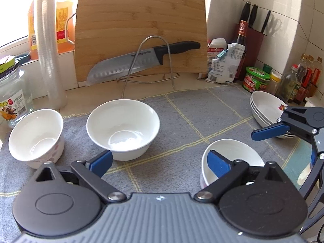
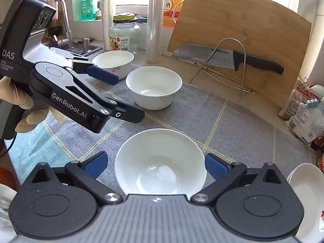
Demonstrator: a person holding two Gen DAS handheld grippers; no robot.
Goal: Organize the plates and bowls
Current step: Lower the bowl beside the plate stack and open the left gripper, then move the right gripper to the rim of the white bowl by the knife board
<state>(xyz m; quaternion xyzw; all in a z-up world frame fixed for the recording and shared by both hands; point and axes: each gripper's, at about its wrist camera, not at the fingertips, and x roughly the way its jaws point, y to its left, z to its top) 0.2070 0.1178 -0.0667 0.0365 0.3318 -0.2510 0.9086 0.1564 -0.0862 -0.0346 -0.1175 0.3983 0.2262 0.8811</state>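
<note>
The right gripper (image 2: 155, 166) hangs spread wide, the nearest bowl (image 2: 160, 162) directly between its pads on the grey cloth (image 2: 232, 121), untouched. The left gripper (image 1: 160, 162), equally spread, faces the middle bowl (image 1: 123, 127); stacked bowls (image 1: 265, 109) lie farther right.

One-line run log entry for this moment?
left claw: open, empty | right claw: open, straddling near bowl | bowl stack: untouched
</note>
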